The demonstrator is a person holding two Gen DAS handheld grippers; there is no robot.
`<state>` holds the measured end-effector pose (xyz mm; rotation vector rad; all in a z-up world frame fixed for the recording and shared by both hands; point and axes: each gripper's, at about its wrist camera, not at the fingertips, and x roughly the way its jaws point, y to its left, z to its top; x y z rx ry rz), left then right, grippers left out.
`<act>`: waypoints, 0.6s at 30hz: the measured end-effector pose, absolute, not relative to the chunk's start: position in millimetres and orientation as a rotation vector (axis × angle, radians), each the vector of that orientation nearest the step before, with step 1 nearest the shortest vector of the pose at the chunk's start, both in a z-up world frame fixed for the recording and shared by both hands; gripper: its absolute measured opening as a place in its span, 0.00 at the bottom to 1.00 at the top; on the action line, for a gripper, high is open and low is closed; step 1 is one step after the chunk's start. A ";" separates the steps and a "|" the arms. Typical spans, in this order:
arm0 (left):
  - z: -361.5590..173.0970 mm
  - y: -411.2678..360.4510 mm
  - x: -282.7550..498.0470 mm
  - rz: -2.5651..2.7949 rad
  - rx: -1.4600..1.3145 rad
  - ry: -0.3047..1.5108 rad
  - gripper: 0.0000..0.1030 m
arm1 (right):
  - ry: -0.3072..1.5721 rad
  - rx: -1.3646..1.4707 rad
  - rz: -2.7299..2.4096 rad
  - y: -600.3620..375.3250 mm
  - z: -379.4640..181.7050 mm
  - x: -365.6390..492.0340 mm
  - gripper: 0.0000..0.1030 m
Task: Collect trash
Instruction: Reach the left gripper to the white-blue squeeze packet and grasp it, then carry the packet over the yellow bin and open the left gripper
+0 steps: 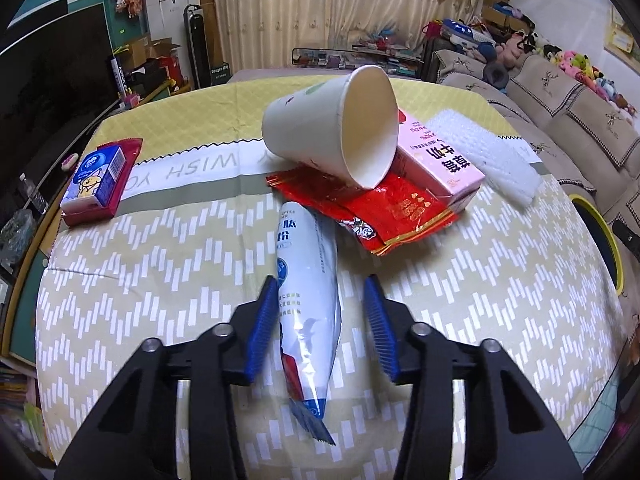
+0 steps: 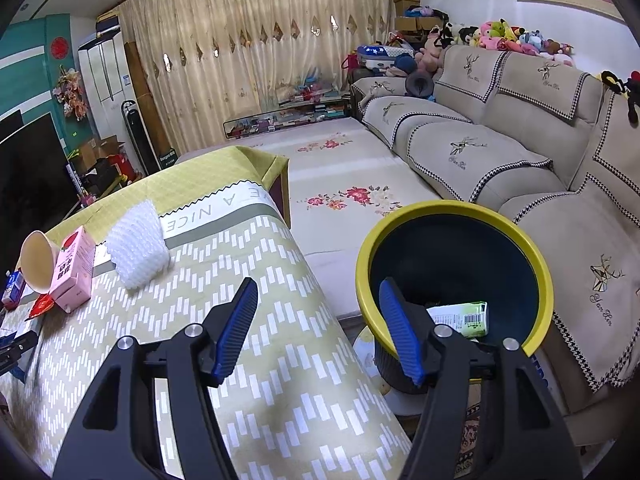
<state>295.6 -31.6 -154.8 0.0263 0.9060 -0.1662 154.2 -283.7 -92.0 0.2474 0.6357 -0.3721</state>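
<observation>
Left gripper (image 1: 324, 320), fingers wide, is straddling the pouch (image 1: 308, 304) at frame bottom. Right gripper (image 2: 316, 328), wide and empty, is hovering by the bin (image 2: 452, 210) holding one carton (image 2: 464, 316). Cup (image 1: 328, 128), wrapper (image 1: 384, 208) and others left on desk (image 1: 140, 280).

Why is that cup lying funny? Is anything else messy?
The paper cup is tipped on its side, leaning on a red wrapper and pink carton in a heap. A white-blue packet lies flat between the open left gripper fingers. Nothing looks spilled.
</observation>
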 end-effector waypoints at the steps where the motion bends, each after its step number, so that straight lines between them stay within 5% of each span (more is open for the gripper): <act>1: -155.0 -31.1 295.6 -0.167 0.025 0.905 0.36 | 0.636 0.249 -0.372 -284.0 -91.9 154.0 0.59; 6: -155.0 -30.1 295.1 -0.175 0.022 0.903 0.20 | 0.641 0.257 -0.372 -285.6 -93.1 154.6 0.59; 18: -125.3 -34.7 235.4 -0.200 0.067 0.874 0.19 | 0.614 0.303 -0.352 -292.0 -93.3 149.0 0.59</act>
